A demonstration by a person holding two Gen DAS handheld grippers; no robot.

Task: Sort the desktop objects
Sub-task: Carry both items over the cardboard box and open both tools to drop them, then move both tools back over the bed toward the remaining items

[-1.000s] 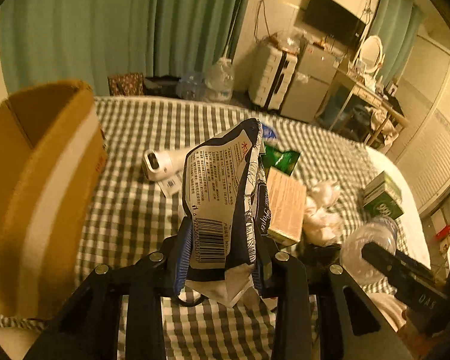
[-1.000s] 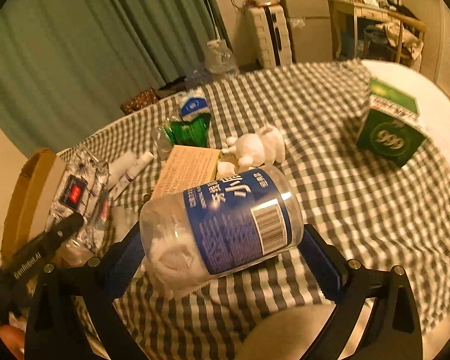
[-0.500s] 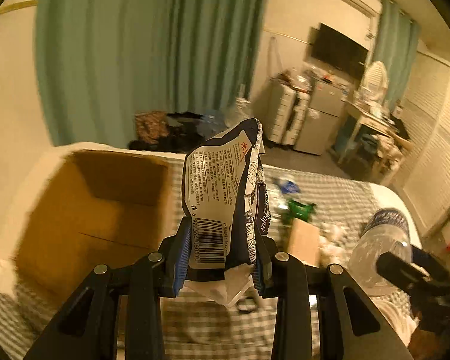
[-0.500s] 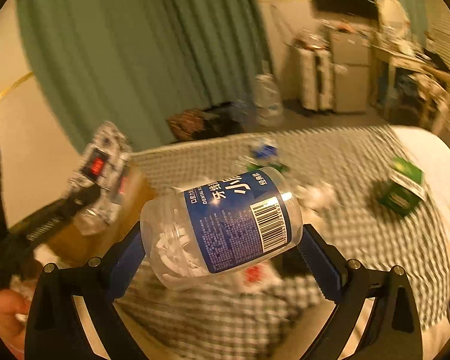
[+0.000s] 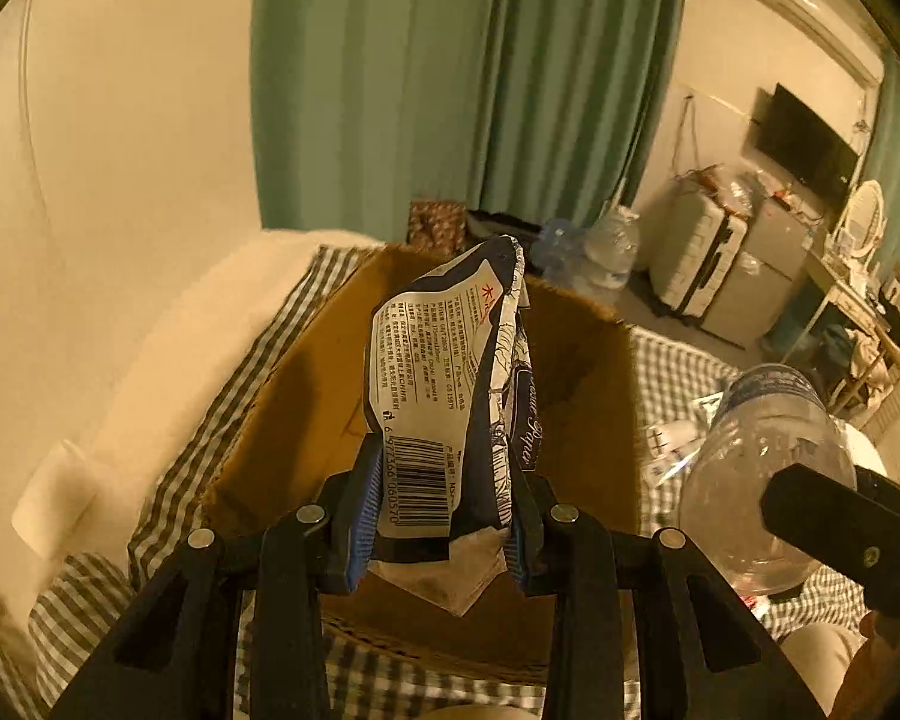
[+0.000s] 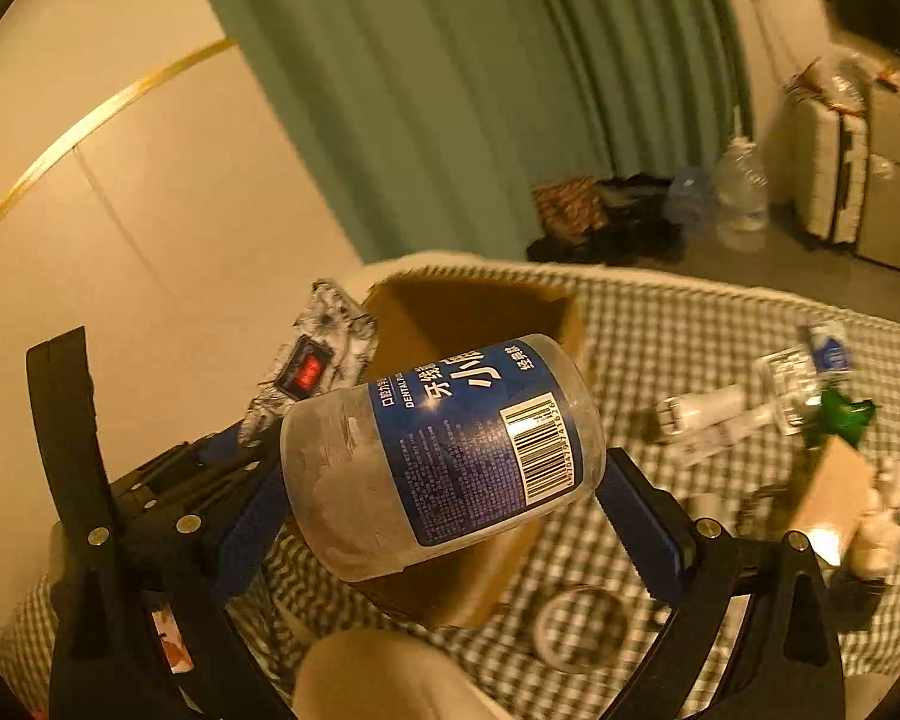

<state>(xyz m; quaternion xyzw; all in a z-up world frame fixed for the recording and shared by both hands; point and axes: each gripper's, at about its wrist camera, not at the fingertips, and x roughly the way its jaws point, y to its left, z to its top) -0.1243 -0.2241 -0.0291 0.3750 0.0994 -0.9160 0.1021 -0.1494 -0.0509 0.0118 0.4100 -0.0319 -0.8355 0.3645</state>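
Tissue pack point(image 5: 450, 420) clamped upright in L gripper point(image 5: 444, 531), directly over cardboard box point(image 5: 306, 396); floss jar point(image 6: 438, 450) clamped sideways in R gripper point(image 6: 444, 516), box just beyond.

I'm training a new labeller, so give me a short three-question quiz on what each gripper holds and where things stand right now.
1. True or false: the left gripper holds a crumpled packet.
2. What does the right gripper hold? A) a green box B) a clear jar with a blue label C) nothing
3. Fill in: the packet hangs over an open cardboard ____.

Key: 1 true; 2 B; 3 box.
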